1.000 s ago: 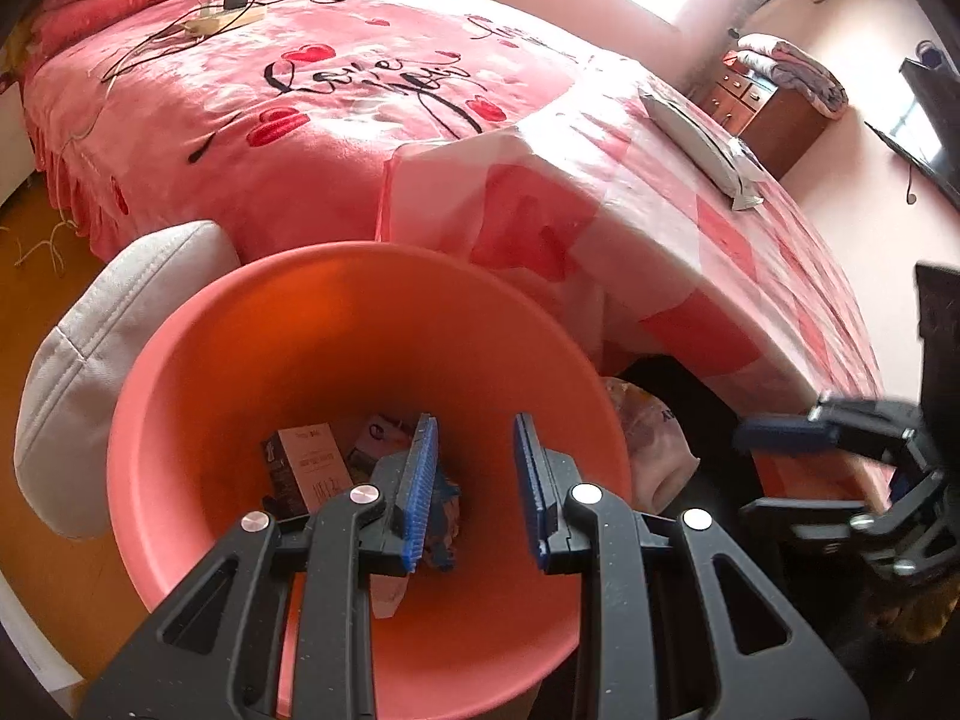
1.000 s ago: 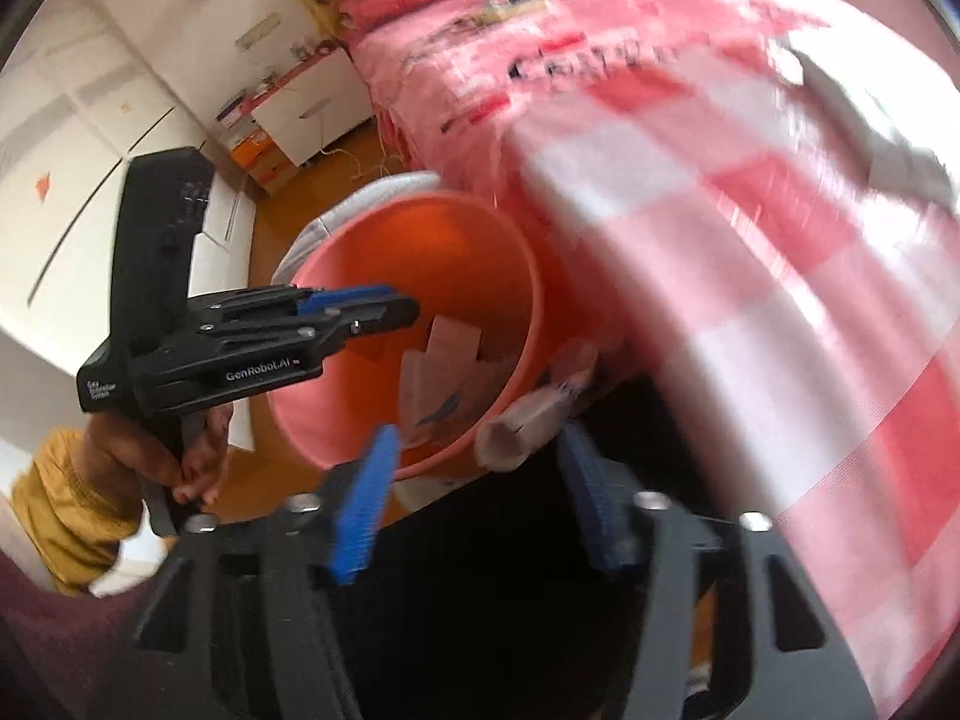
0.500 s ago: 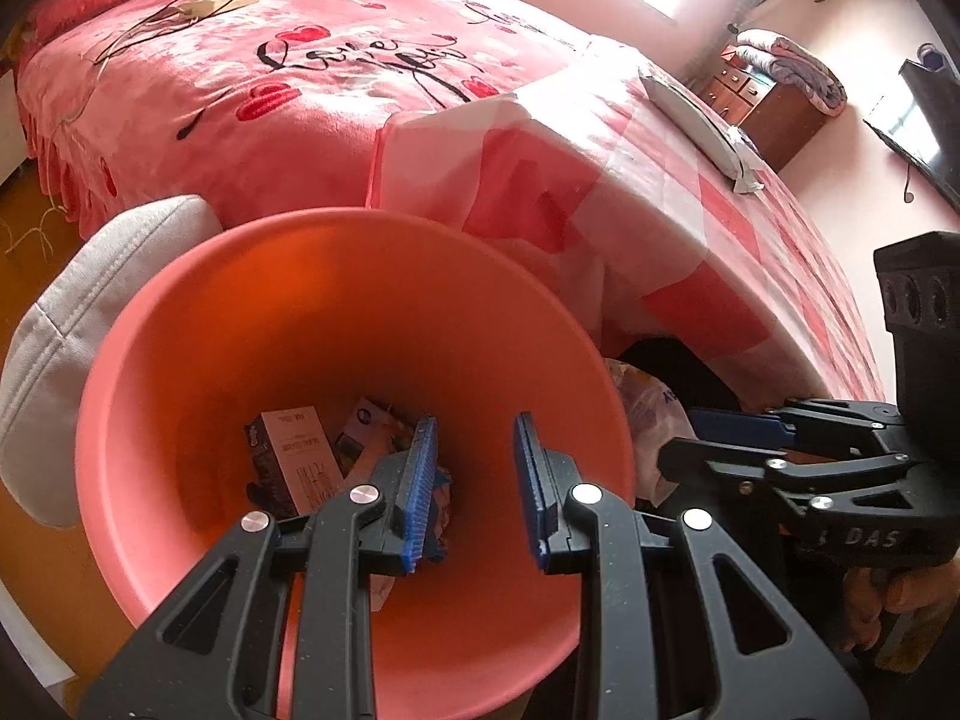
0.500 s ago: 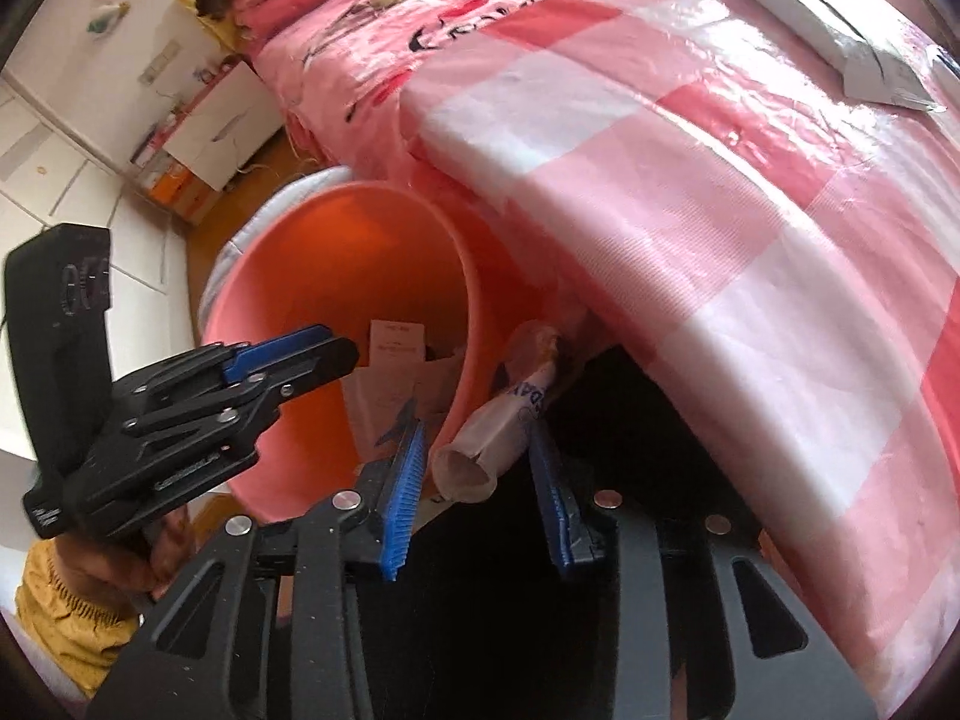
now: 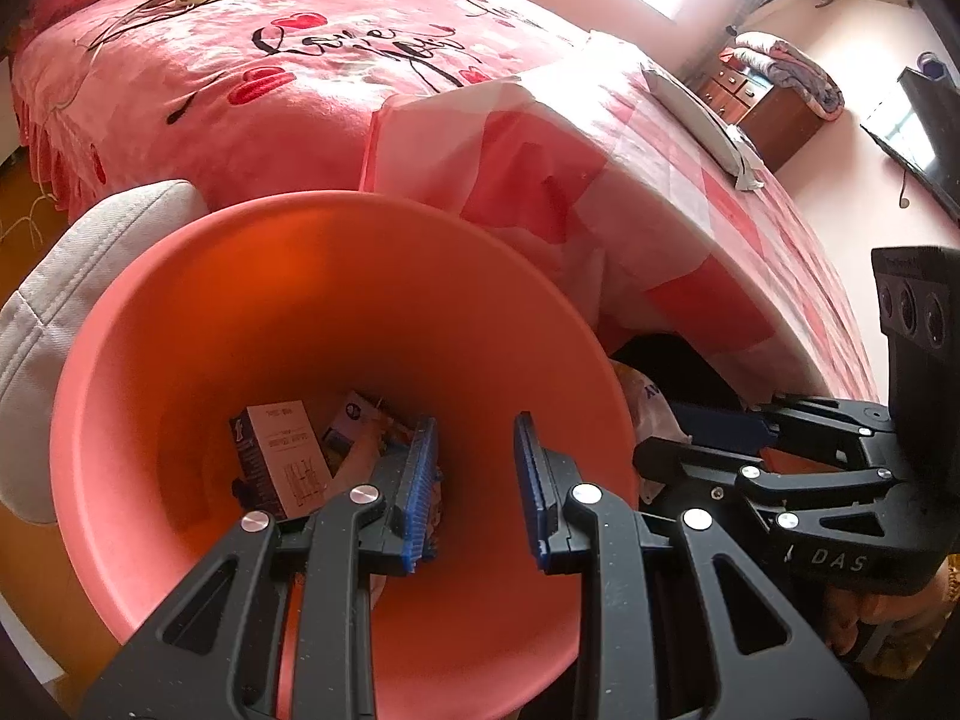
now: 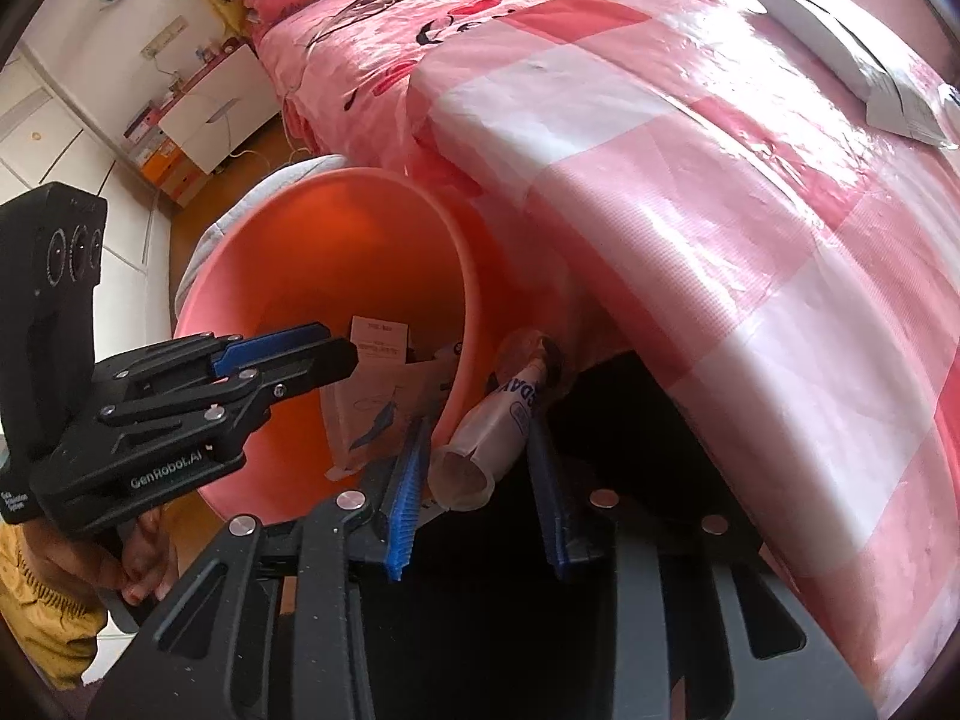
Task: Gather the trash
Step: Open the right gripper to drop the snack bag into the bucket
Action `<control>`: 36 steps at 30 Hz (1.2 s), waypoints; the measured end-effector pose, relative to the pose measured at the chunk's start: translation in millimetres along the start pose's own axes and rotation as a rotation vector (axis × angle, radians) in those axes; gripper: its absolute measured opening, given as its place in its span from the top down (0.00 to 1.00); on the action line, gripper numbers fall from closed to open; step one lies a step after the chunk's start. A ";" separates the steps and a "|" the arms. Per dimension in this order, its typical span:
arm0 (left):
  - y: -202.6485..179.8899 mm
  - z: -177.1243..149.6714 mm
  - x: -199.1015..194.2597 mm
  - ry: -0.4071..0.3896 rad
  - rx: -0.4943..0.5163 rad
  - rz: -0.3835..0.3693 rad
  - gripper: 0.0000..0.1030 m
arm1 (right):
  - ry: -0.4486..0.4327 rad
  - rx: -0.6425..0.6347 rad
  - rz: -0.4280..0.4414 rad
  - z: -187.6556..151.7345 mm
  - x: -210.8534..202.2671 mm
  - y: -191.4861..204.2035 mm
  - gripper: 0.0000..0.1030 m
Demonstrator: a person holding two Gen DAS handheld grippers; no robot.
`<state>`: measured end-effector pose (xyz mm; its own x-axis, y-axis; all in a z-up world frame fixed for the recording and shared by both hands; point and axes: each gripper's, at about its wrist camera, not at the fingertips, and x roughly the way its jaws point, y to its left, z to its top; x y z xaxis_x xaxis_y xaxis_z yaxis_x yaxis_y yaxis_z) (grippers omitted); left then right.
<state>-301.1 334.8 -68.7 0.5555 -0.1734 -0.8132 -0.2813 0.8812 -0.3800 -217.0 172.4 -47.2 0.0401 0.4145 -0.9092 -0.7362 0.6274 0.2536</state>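
My right gripper (image 6: 474,474) pinches a crumpled paper cup (image 6: 486,438) between its blue pads, open mouth toward the camera. The pads appear to press its flanks, so I judge the grip secure. I hold the cup just outside the rim of the orange bin (image 6: 336,276), on the side nearest the bed, presumably so that a short move left and over the rim will clear it for release.

My left gripper (image 5: 474,480) holds nothing; its fingers stand slightly apart with a bare gap between them. It points into the bin (image 5: 300,312) mouth, above the trash already collected: a small printed box (image 5: 276,456) and other packets (image 5: 360,426) lying at the bottom. I cannot tell whether this gripper touches the bin wall.

The bin is tilted, mouth toward me, which I judge eases the drop. Behind it, a grey cushion (image 5: 84,276) lies against its far side. Beyond, a pink checkered sheet (image 6: 720,240) drapes over the bed (image 5: 252,78) edge, touching or nearly touching the rim. A white packet (image 6: 840,42) lies farther along the sheet, possibly further trash.
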 end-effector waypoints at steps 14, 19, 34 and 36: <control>-11.1 4.0 -4.9 -0.013 0.030 -0.021 0.72 | -0.064 0.017 0.044 -7.1 -25.2 -5.8 0.73; -17.3 1.3 0.0 0.009 0.049 -0.033 0.72 | -0.091 0.011 0.067 -11.1 -33.8 -5.3 0.76; 1.3 -11.4 2.7 0.041 0.015 -0.005 0.71 | -0.076 -0.155 0.153 -4.0 -20.4 32.6 0.84; 4.8 -11.6 0.8 0.037 0.009 0.004 0.71 | -0.078 -0.151 0.166 -3.2 -21.2 31.8 0.84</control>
<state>-311.1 333.8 -76.3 0.5248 -0.1856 -0.8307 -0.2769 0.8857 -0.3728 -243.5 181.4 -20.9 -0.0417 0.5572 -0.8293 -0.8298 0.4431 0.3394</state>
